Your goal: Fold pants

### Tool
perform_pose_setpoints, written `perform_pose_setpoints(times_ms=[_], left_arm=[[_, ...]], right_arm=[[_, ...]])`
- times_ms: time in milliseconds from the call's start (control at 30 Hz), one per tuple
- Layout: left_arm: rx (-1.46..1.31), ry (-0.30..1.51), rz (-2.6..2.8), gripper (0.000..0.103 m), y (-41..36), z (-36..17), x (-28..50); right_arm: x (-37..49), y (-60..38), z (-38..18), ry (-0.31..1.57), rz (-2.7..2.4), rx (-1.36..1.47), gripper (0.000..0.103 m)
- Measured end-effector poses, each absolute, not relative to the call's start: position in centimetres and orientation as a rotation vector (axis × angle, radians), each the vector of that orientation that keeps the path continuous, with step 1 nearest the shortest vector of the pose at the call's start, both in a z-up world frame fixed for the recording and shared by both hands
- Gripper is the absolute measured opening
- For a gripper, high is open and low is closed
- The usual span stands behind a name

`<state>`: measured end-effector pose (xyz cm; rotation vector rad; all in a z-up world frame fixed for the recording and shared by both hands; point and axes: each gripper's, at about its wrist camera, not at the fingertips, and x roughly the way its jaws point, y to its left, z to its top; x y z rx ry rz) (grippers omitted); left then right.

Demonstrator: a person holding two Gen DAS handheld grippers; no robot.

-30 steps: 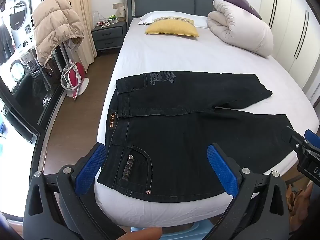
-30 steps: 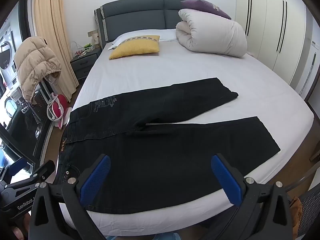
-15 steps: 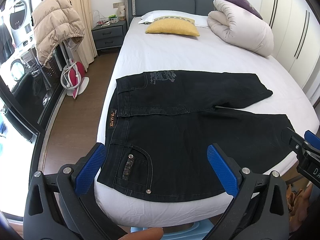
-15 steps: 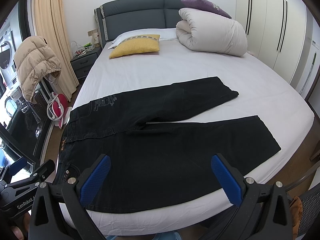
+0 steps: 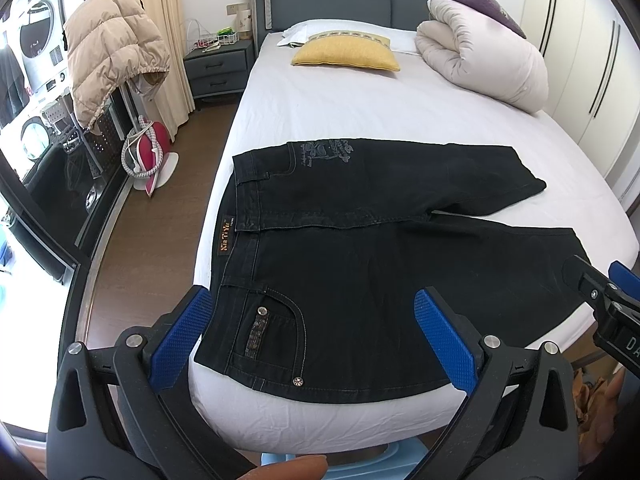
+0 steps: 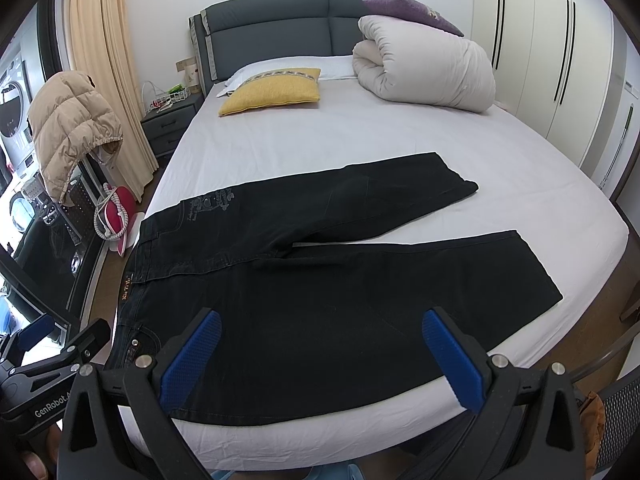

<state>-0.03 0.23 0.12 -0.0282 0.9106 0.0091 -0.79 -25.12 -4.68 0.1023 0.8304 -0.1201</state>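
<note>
Black jeans [image 5: 360, 248] lie flat on the white bed, waistband at the left edge, both legs spread to the right in a V; they also show in the right wrist view [image 6: 320, 272]. My left gripper [image 5: 316, 332] is open and empty, hovering over the near waist and pocket. My right gripper [image 6: 320, 354] is open and empty, hovering over the near leg by the bed's front edge. Each gripper shows at the side of the other's view.
The white bed [image 5: 360, 112] has a yellow pillow [image 5: 346, 53] and a rolled duvet [image 5: 484, 64] at the head. A nightstand [image 5: 218, 68], a beige jacket [image 5: 108, 52] on a rack and a red iron [image 5: 146, 152] stand left. Wardrobes [image 6: 560, 60] line the right.
Both views have shifted very slightly; the jeans lie as before and both grippers stay open.
</note>
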Motion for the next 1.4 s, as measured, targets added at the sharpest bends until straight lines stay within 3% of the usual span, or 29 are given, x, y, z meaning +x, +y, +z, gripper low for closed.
perform_pose_setpoints(times_ms=[1400], left_arm=[[-0.025,0.918,0.011,0.103,1.0,-1.2,-0.5]], right_arm=[[-0.8,-24.6,-5.8,0.837,-0.119,0.103,0.103]])
